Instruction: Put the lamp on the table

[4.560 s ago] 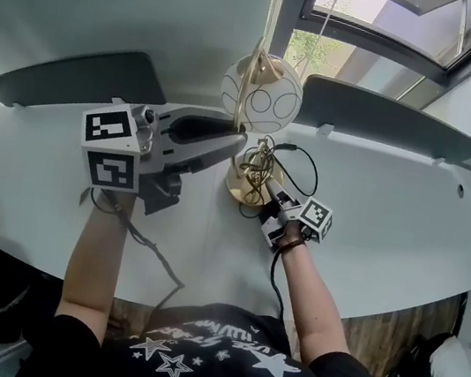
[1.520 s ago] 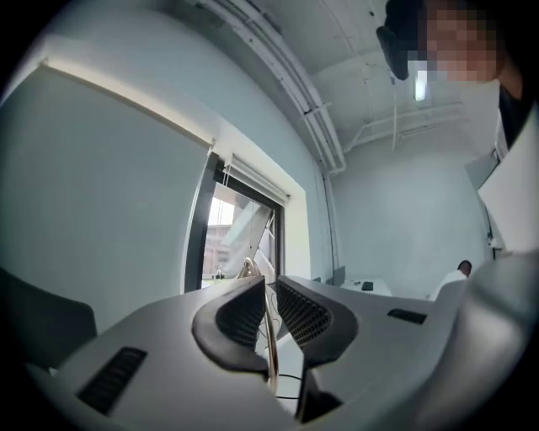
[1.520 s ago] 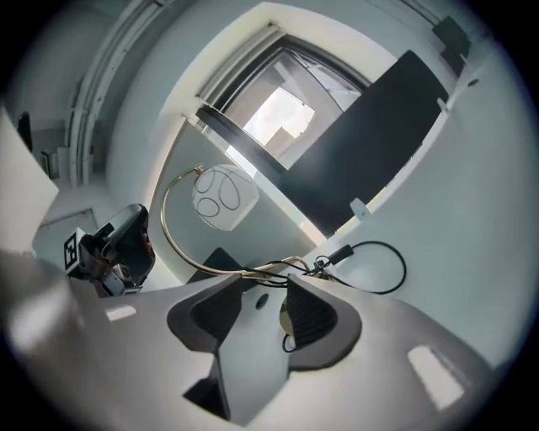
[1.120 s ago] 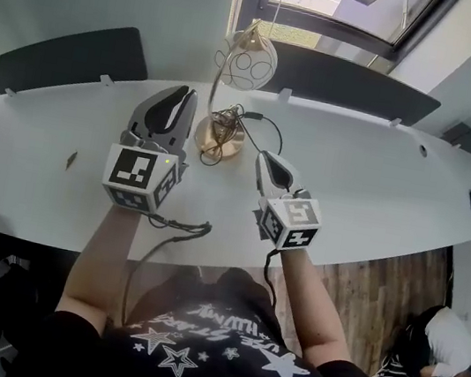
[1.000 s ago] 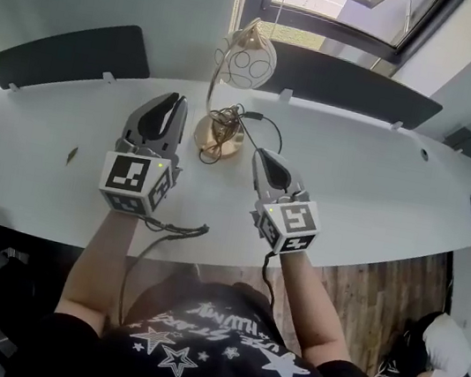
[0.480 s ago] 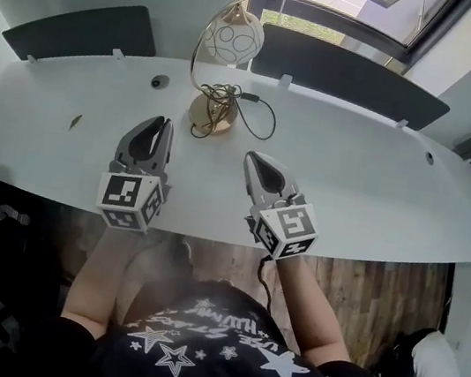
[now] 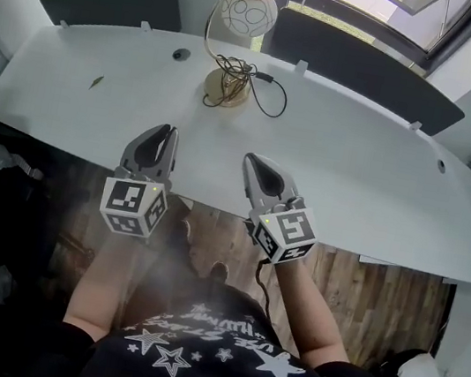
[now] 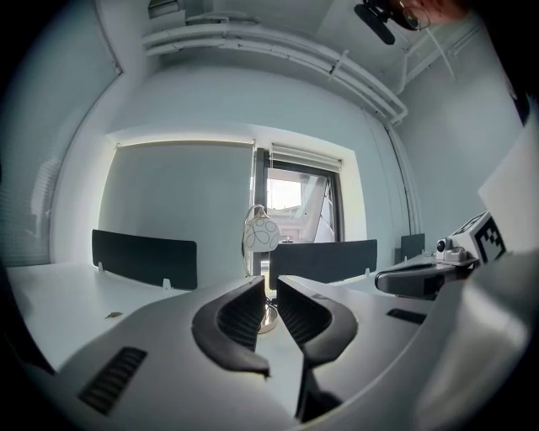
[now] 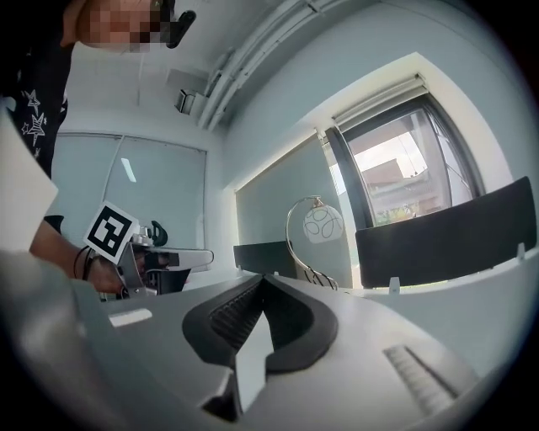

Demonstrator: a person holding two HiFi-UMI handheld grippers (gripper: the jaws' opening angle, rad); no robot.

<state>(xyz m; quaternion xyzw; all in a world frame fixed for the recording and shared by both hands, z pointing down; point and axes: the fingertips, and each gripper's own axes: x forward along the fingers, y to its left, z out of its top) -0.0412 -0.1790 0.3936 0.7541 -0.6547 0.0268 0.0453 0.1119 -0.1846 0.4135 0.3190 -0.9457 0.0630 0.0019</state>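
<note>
Lamp (image 7: 246, 11): frosted white shade, glossy; stem and base polished brass-coloured metal. Surface (image 7: 338, 164): smooth matt white. Floor (image 7: 354, 284): wood planks. Left claw (image 7: 165, 132), right claw (image 7: 253, 160): matt grey plastic shells, black ribbed rubbery pads (image 8: 244, 313).

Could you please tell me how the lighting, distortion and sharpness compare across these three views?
Head view: the wide-angle lens bows the table edge, and a hazy blur smears the person's left forearm. Left gripper view: dark round vignette, the window is blown out and the lamp is backlit. Right gripper view: the window is likewise overexposed, the lamp is clearly outlined, and the corners are equally dark.
</note>
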